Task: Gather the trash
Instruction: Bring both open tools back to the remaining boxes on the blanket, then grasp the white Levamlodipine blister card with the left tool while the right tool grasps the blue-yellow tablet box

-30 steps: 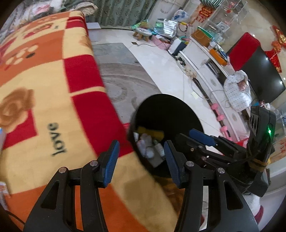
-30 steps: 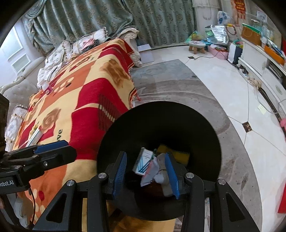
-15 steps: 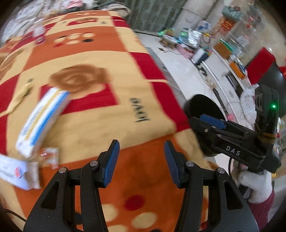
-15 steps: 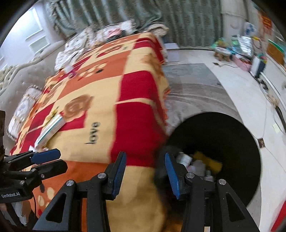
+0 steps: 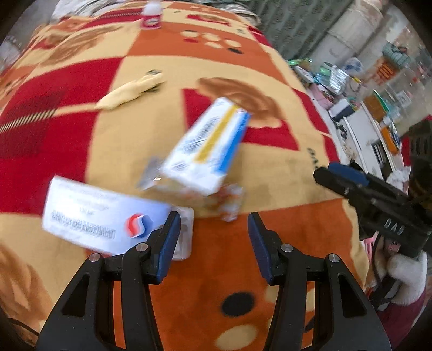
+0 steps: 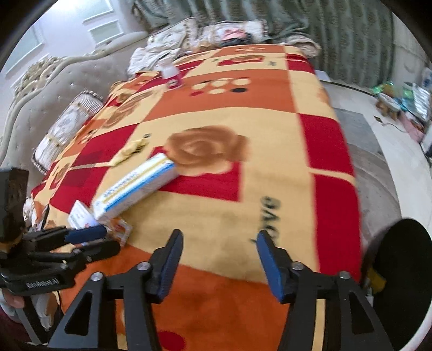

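Blanket (image 5: 259, 259) in red, orange and cream squares with brown rose shapes covers a bed and fills both fisheye views. Several pieces of trash lie scattered on it.

Left wrist view: the left gripper (image 5: 214, 243) points down at the blanket from the bottom centre of the frame, its blue-padded jaws parted with nothing between them. Just above and left of its left pad lies a flat white box with a red and blue logo (image 5: 102, 218), with what looks like a clear blister tray (image 5: 185, 235) under its right end. Above the centre sits a white carton with yellow and blue stripes (image 5: 208, 151), blurred and lying at an angle. A small crumpled wrapper (image 5: 229, 199) lies just below that carton. A banana peel (image 5: 132, 90) rests in the upper left, and a small white bottle with a pink label (image 5: 151, 17) stands at the top edge. The right gripper (image 5: 340, 175) enters from the right edge, held by a hand in a white fuzzy sleeve (image 5: 405, 272).

Right wrist view: the right gripper (image 6: 218, 259) is at the bottom centre, its jaws opening and empty over bare blanket. The black trash bin (image 6: 402, 270) stands on the floor at the lower right edge, beside the bed. The striped carton lies left of centre, well apart from the bin.
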`<move>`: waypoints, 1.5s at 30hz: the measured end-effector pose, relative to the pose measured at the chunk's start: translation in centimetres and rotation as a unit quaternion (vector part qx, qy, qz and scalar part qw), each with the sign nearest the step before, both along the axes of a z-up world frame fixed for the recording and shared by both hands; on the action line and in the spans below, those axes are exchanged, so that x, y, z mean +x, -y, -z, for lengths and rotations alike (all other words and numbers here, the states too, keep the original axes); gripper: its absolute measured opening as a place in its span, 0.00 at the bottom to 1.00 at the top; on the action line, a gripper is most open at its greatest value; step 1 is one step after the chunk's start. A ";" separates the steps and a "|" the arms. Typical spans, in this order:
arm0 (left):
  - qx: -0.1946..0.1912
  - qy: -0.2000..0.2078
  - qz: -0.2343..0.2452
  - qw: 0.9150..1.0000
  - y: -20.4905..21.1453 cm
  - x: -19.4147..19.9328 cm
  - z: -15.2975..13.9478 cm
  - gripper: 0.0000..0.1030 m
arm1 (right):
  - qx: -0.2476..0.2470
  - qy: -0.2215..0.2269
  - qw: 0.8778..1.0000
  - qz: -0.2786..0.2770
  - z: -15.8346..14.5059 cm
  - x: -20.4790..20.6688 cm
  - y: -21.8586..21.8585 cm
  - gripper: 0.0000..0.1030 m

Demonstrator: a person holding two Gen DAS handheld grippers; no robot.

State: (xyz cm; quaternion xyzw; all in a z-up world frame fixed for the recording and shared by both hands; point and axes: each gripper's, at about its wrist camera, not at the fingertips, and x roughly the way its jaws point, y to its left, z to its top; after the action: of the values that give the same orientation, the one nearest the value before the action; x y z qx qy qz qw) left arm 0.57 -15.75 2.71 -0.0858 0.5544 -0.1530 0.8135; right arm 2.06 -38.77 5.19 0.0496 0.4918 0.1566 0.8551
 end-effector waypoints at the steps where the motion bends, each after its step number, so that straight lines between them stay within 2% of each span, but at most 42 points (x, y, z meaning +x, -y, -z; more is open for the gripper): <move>1: -0.001 -0.002 -0.007 1.000 -1.0 -0.3 0.1 0.49 | 0.003 0.000 1.000 -0.006 -0.1 0.3 -0.8 0.57; 5: 0.001 -0.008 -0.029 1.000 -4.2 -1.5 0.1 0.49 | 0.011 -0.003 1.000 -0.029 -0.2 1.8 -4.1 0.58; 10: 0.001 -0.019 -0.058 0.998 -7.9 -3.5 -0.1 0.49 | 0.026 -0.025 0.998 -0.045 0.4 4.6 -8.5 0.66; 15: -0.021 -0.012 -0.081 0.996 -10.3 -5.4 -1.5 0.49 | 0.019 -0.063 0.997 -0.048 2.1 7.6 -12.1 0.69; 19: -0.039 -0.006 -0.106 0.994 -12.1 -6.2 -2.6 0.49 | 0.010 -0.064 0.996 -0.055 2.5 8.9 -13.6 0.70; 26: -0.034 0.004 -0.146 0.989 -14.3 -6.0 -3.3 0.53 | -0.073 -0.050 0.994 -0.061 3.2 10.5 -12.9 0.70; 32: -0.033 -0.001 -0.198 0.980 -15.7 -4.1 -1.6 0.54 | -0.060 -0.060 0.996 -0.042 3.3 10.9 -10.0 0.70; 38: -0.014 0.001 -0.231 0.973 -15.2 -1.2 0.1 0.57 | -0.058 -0.041 0.996 -0.059 3.4 10.3 -11.3 0.70; 42: 0.005 0.008 -0.232 0.973 -14.5 0.2 0.6 0.58 | -0.076 -0.018 0.994 -0.082 3.6 9.7 -12.1 0.70; 45: 0.019 0.012 -0.219 0.975 -13.8 1.1 0.7 0.57 | -0.079 -0.004 0.993 -0.090 3.5 9.2 -11.8 0.59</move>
State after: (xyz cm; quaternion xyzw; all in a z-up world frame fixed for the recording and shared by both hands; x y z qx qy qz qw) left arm 1.69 -1.91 1.98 -0.1879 0.5150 0.0388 0.8354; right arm 11.27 -26.95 1.64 -0.0621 0.5090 0.1936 0.8364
